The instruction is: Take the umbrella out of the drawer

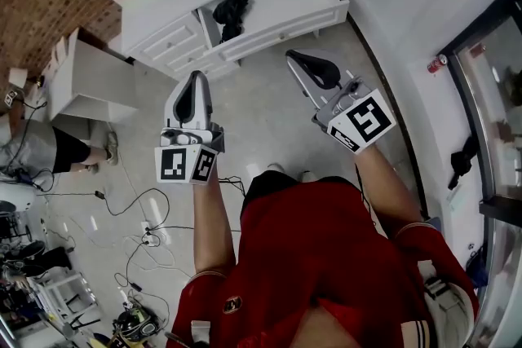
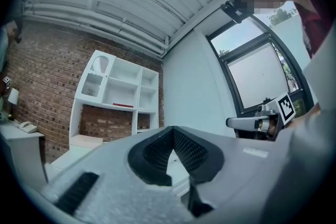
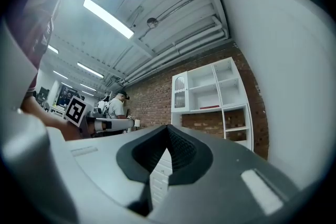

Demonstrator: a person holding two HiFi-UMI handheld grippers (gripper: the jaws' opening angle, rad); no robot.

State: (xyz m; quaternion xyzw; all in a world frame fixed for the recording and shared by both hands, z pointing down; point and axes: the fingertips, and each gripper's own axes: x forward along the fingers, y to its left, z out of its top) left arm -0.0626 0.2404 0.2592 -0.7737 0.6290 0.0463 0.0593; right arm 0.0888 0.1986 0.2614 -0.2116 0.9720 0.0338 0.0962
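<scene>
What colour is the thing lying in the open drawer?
The umbrella is black; the head view shows it best.

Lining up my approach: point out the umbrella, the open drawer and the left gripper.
umbrella (image 1: 231, 15): head view, middle of the black bundle.
open drawer (image 1: 289, 30): head view, its white front panel.
left gripper (image 1: 196, 79): head view, tips of its shut jaws.
</scene>
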